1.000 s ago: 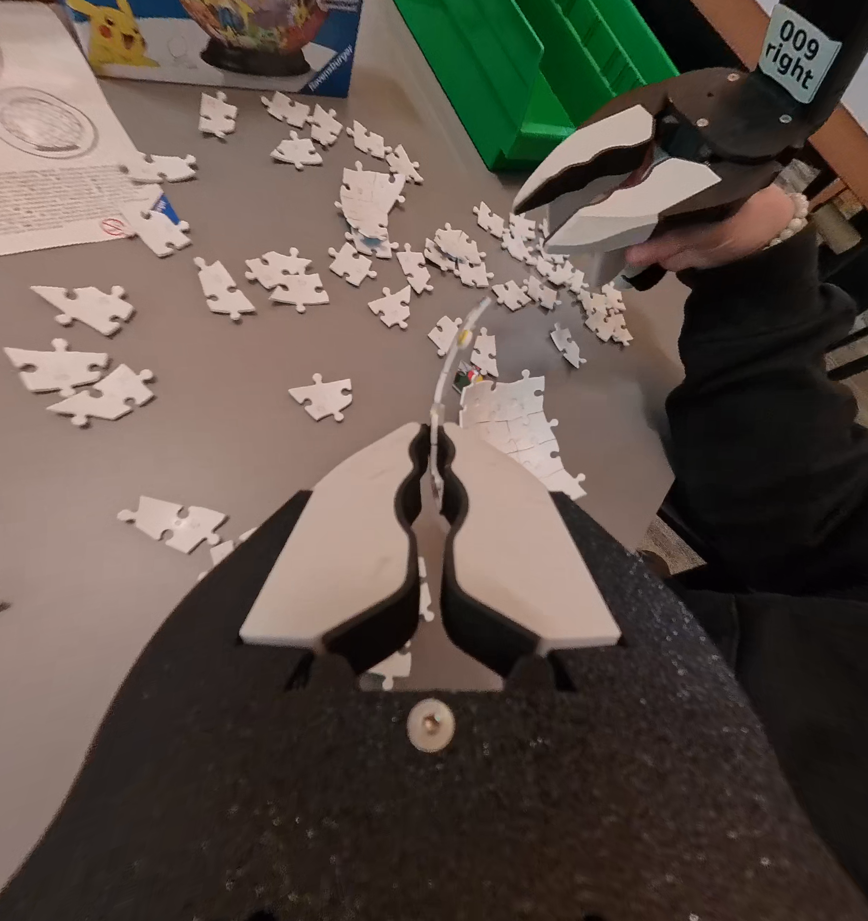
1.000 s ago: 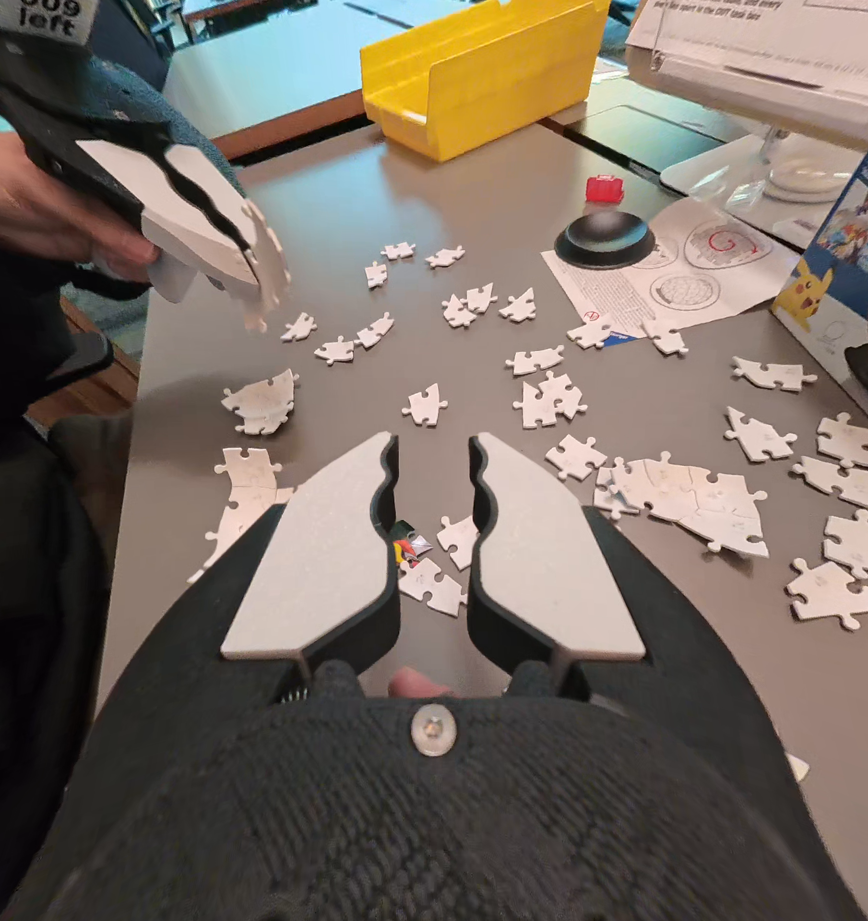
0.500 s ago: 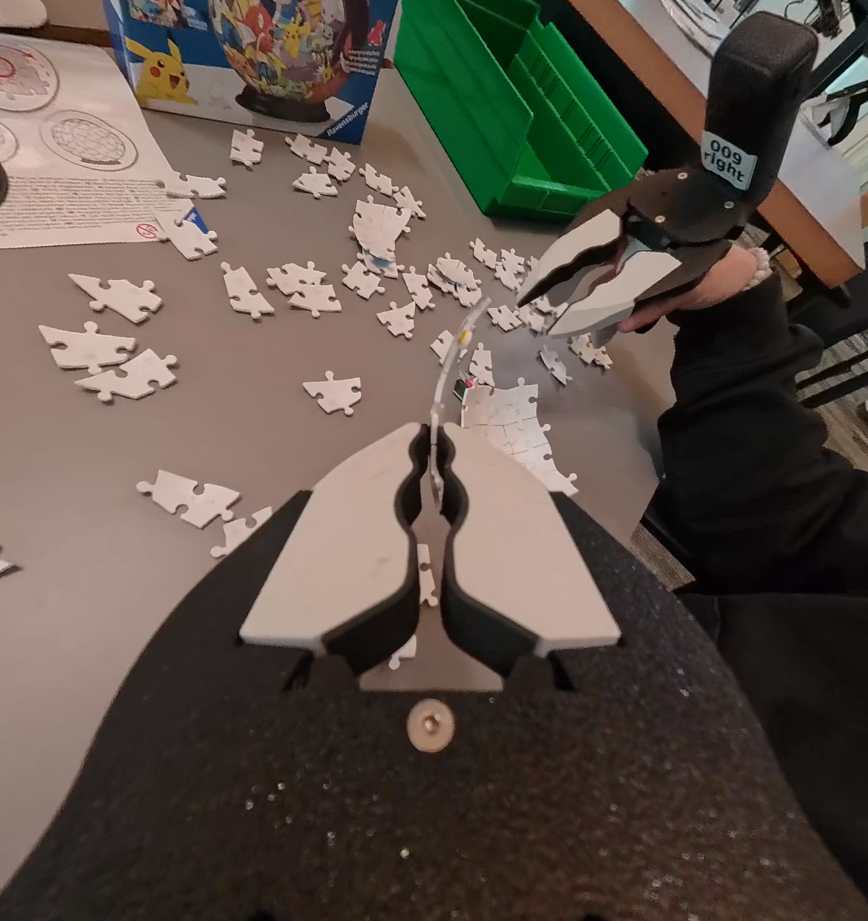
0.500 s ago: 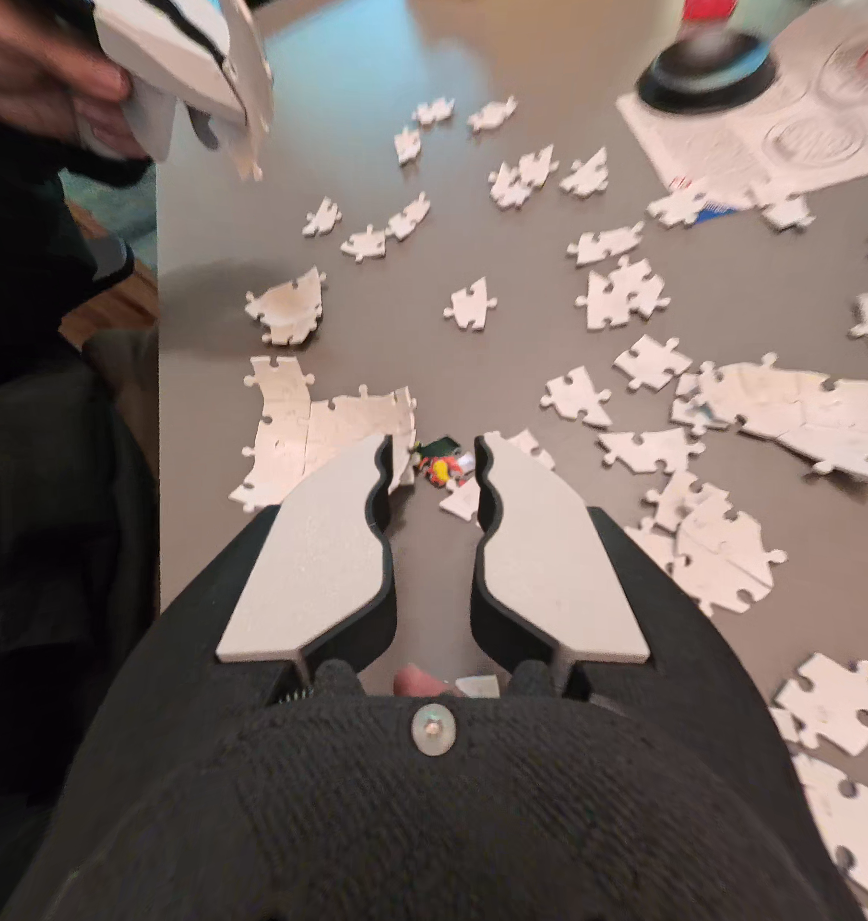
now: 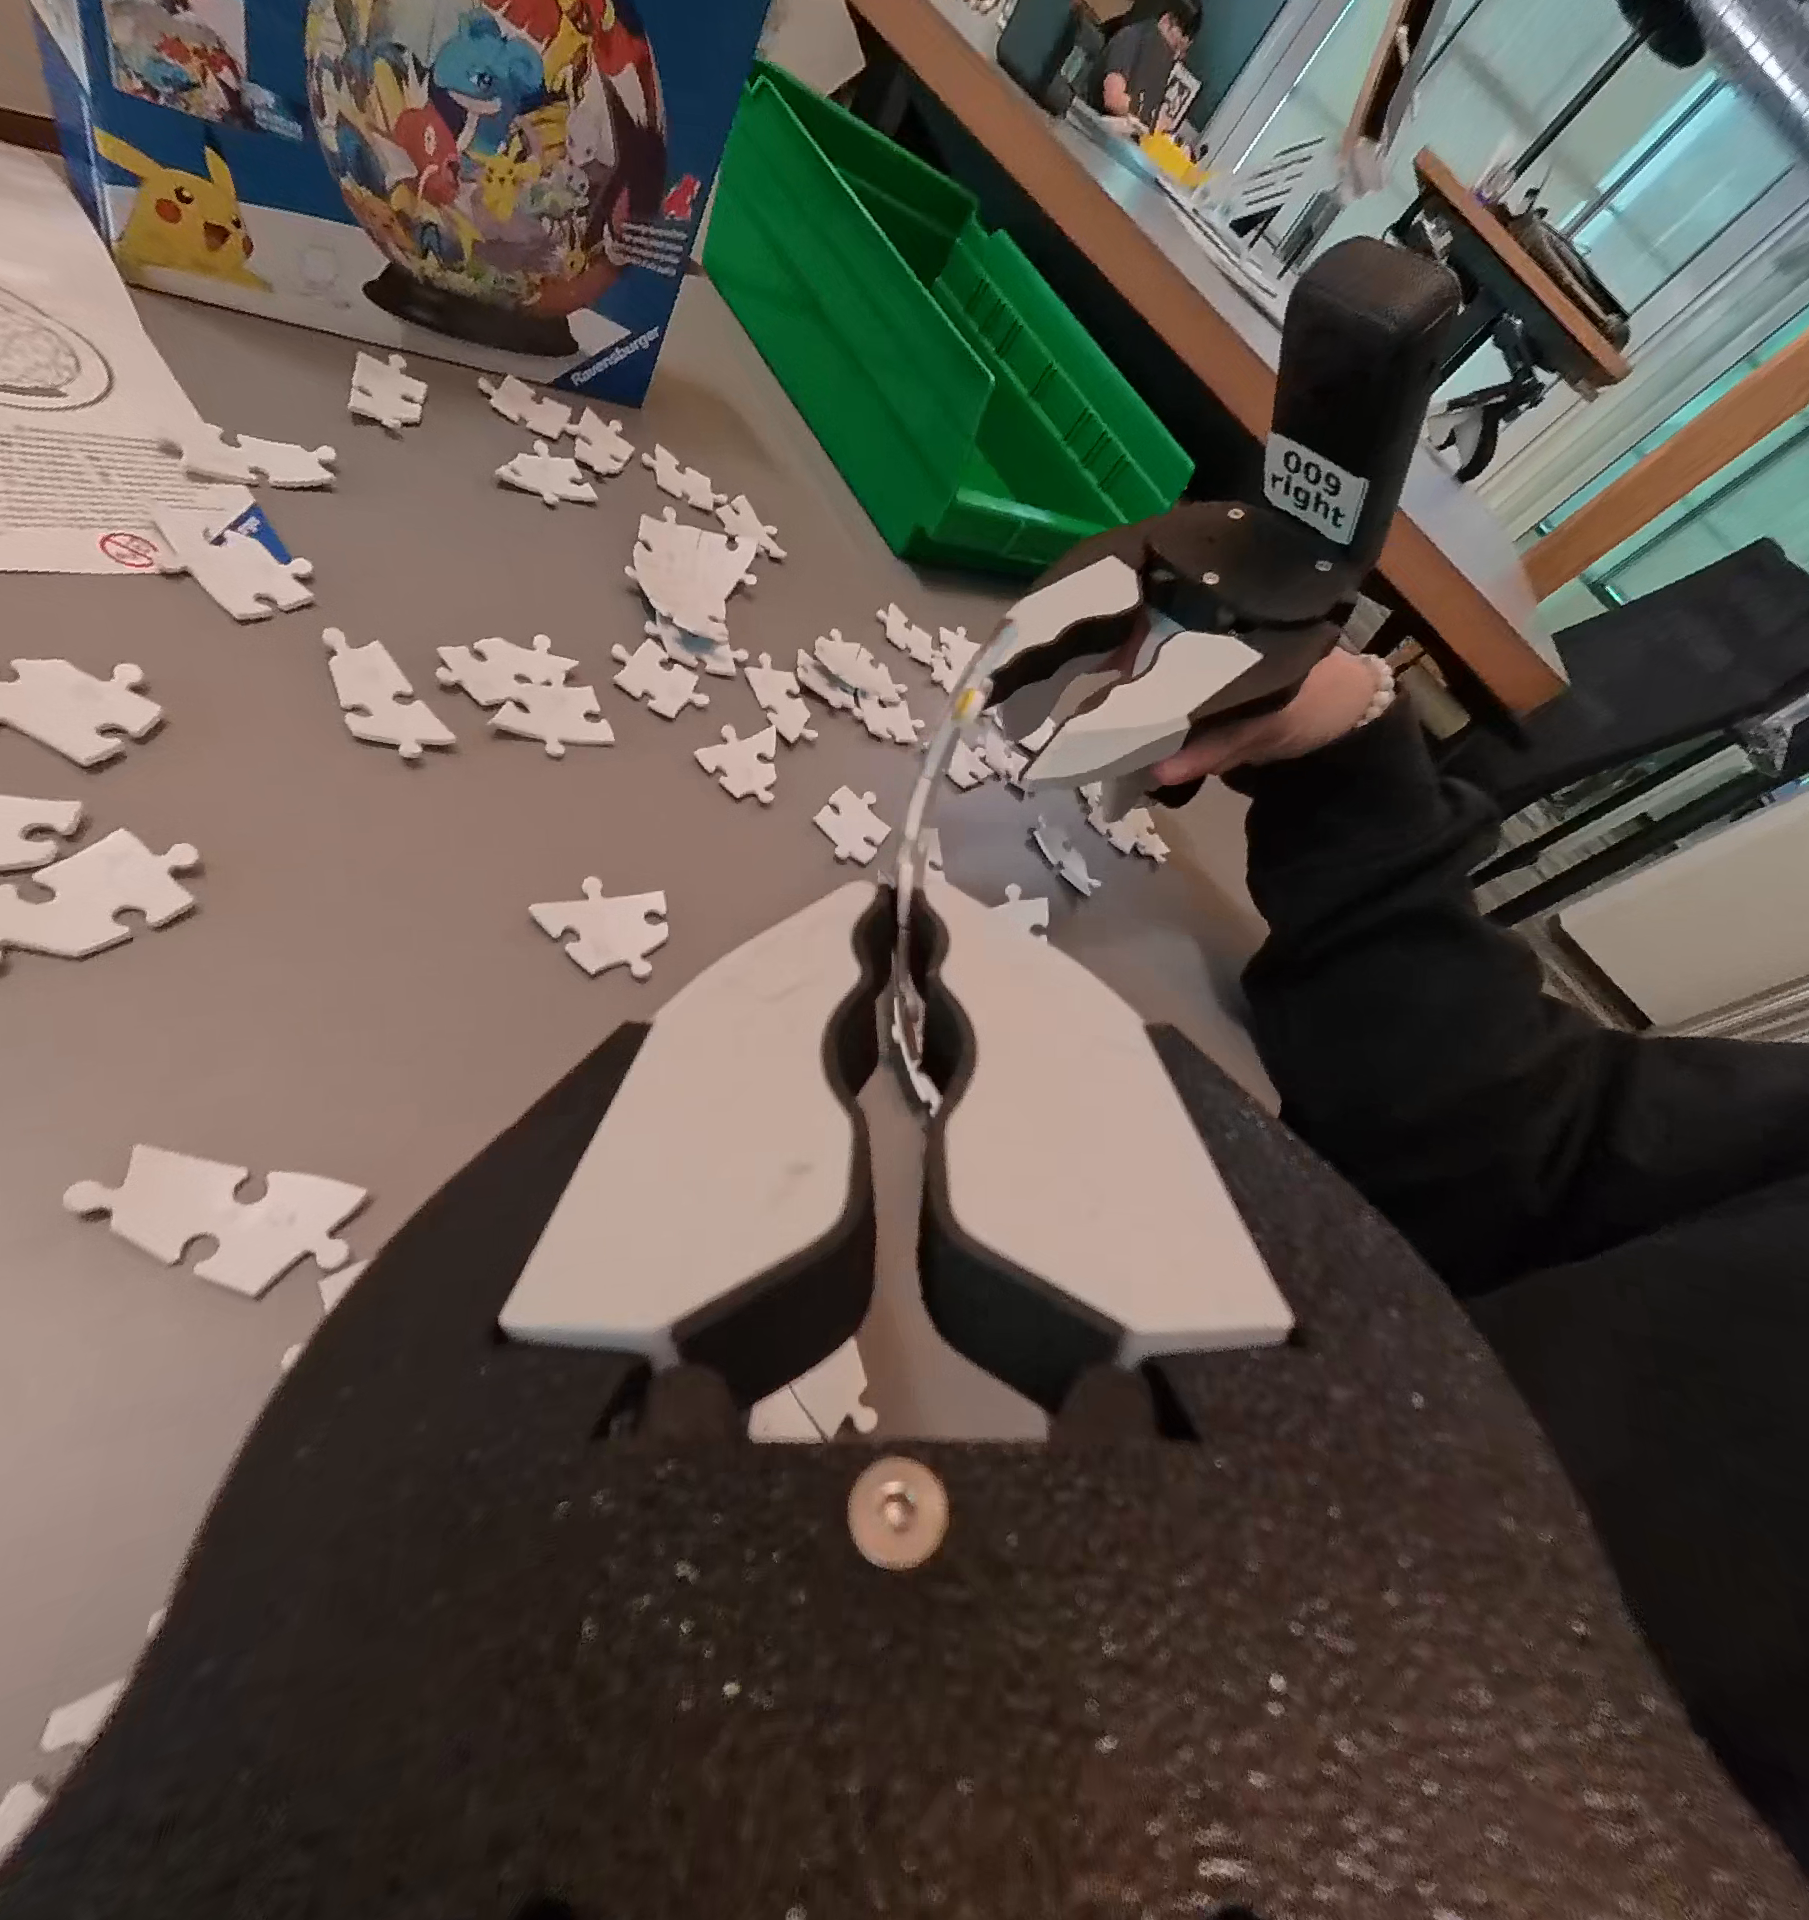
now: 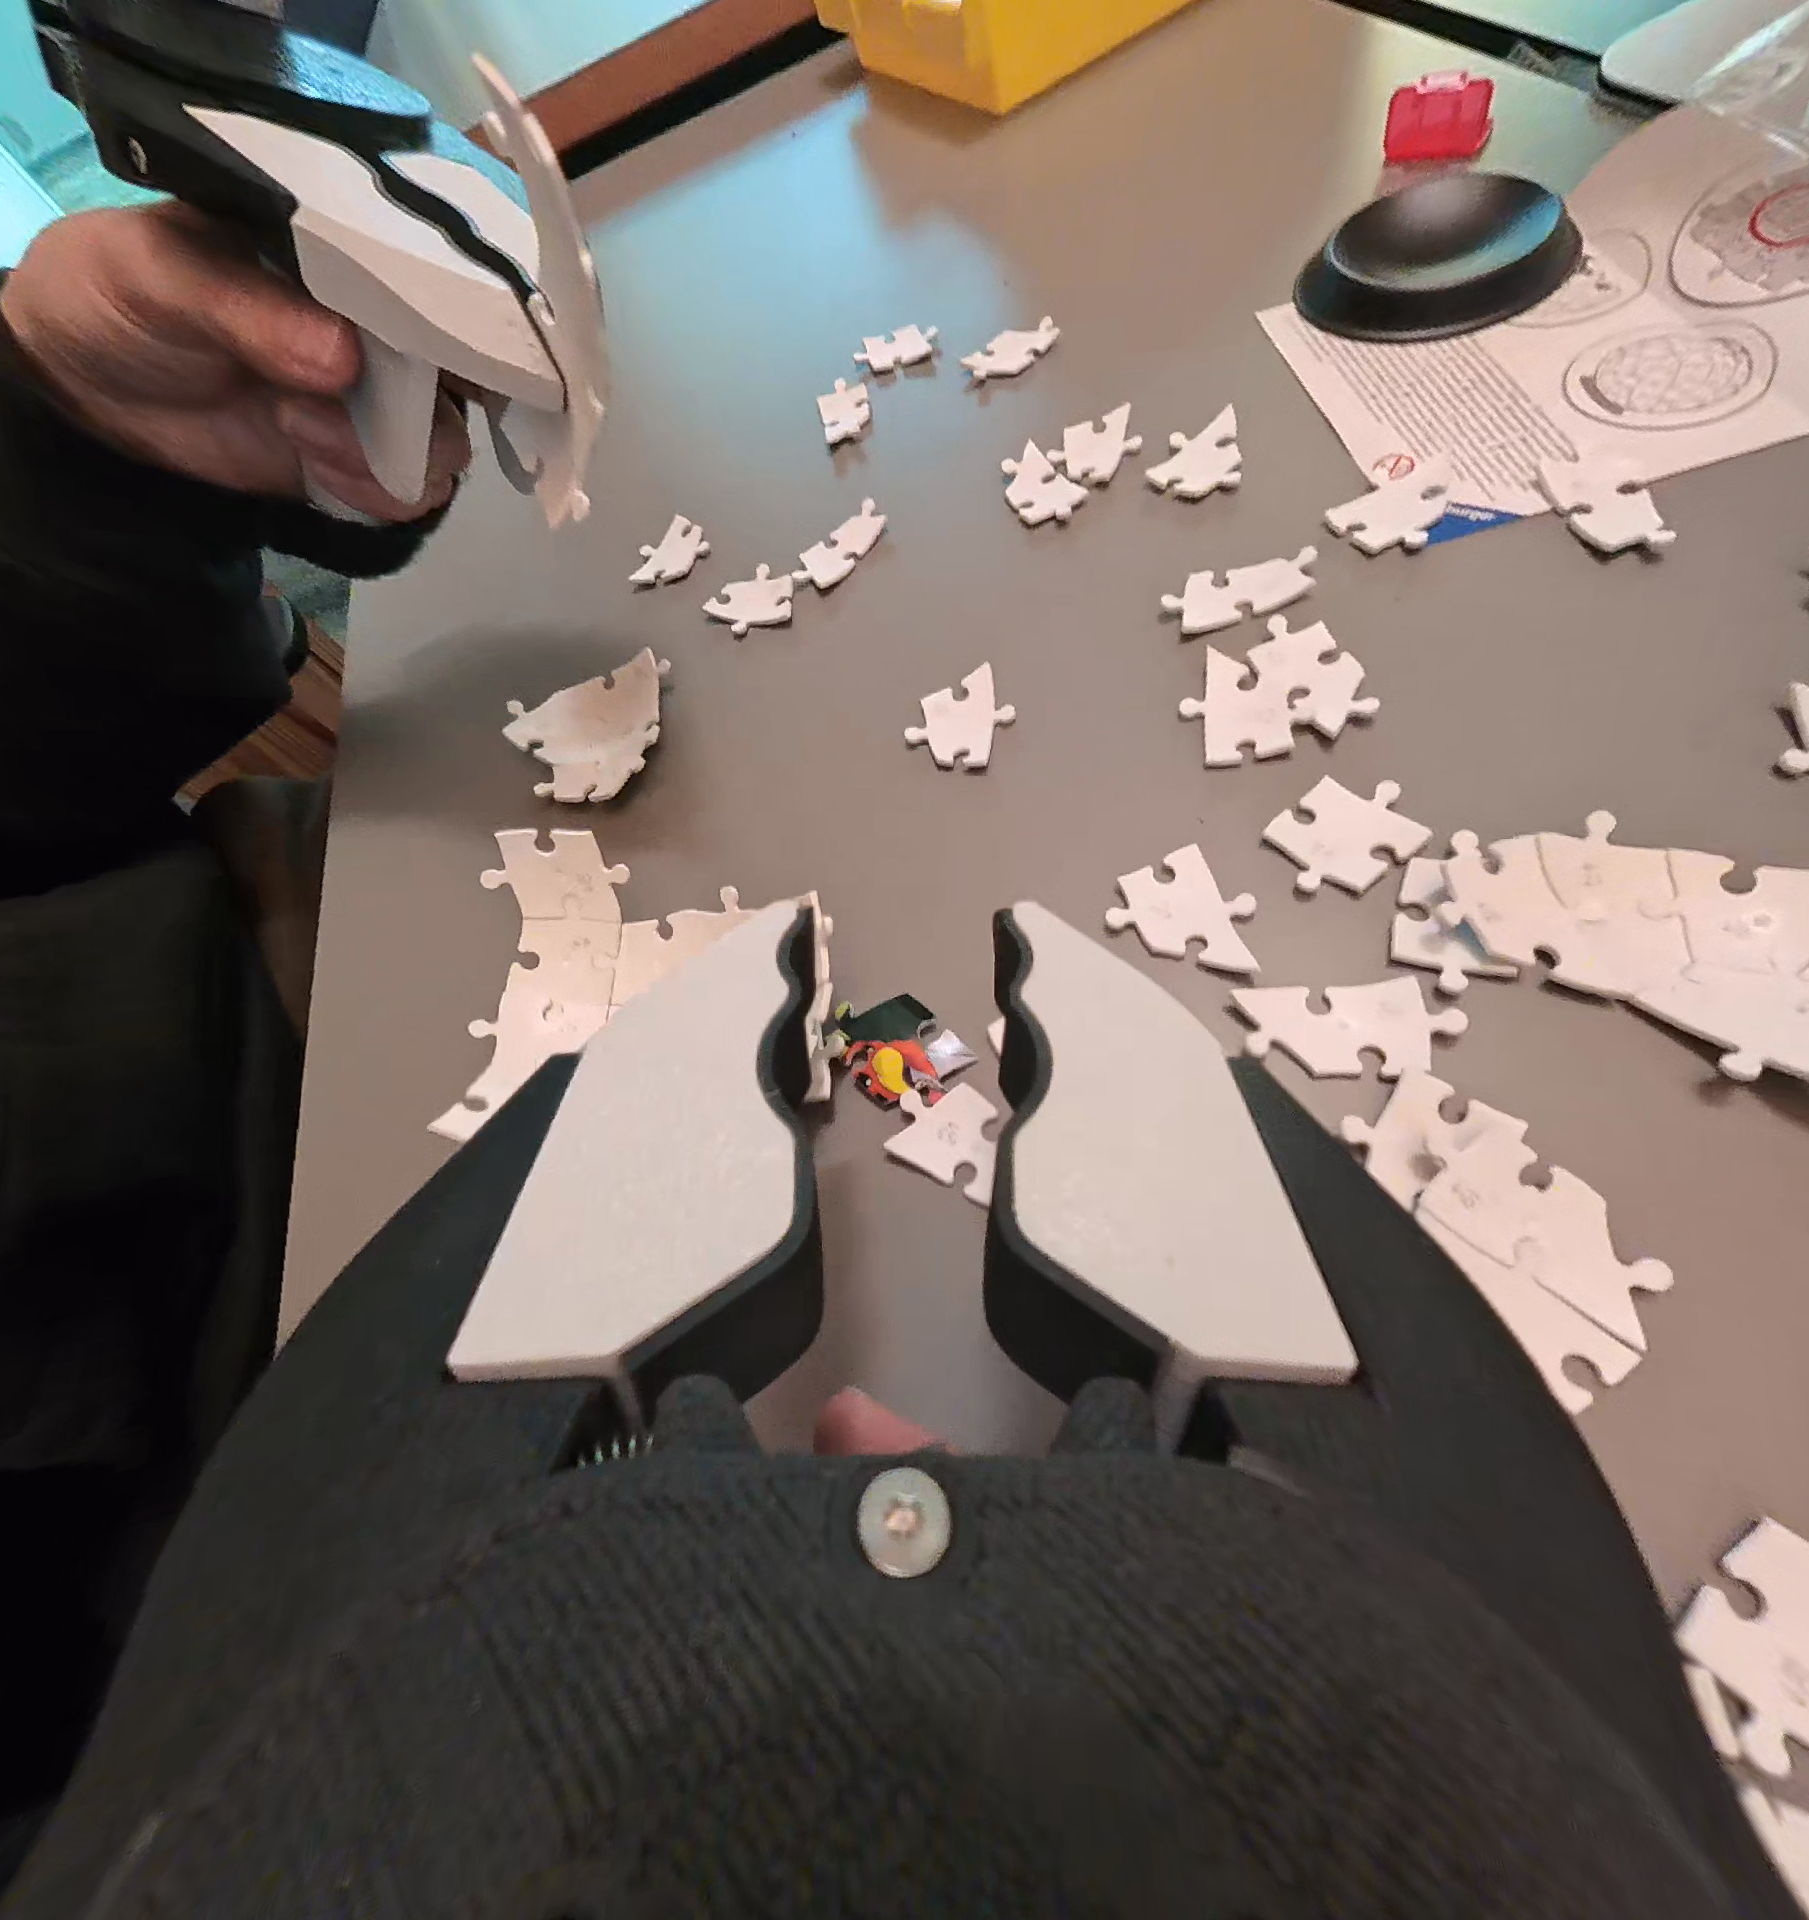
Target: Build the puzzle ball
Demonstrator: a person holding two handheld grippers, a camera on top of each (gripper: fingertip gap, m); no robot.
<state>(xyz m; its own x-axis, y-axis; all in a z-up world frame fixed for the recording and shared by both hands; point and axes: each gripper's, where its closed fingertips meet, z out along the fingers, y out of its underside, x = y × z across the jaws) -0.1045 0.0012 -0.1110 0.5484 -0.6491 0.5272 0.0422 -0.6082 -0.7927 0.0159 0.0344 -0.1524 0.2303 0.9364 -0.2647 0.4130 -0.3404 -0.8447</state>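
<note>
The left gripper (image 5: 905,935) is closed tight on a curved strip of joined white puzzle pieces (image 5: 936,769), which stands edge-on above the grey tabletop (image 5: 380,935) and arcs up toward the right gripper (image 5: 1019,717). From the right wrist view that same strip (image 6: 557,312) hangs down in front of the left gripper (image 6: 552,353), clear of the surface.

The right gripper (image 6: 905,966) has its jaws parted with nothing between them; it hovers over a small face-up colourful puzzle piece (image 6: 895,1044) that lies between two white ones. Whether its tip touches the held strip cannot be told from the left wrist view, since the two overlap there.

Just left of that piece lies a flat assembled section of white pieces (image 6: 567,966), and a smaller domed cluster (image 6: 593,727) sits farther out near the table edge. A larger joined patch (image 6: 1689,935) lies to the right. Loose white pieces are scattered face-down across the tabletop. A black round stand (image 6: 1440,255) rests on a printed instruction sheet (image 6: 1502,395); a blue puzzle box (image 5: 391,177) and a green plastic bin (image 5: 941,384) stand at the far side.
</note>
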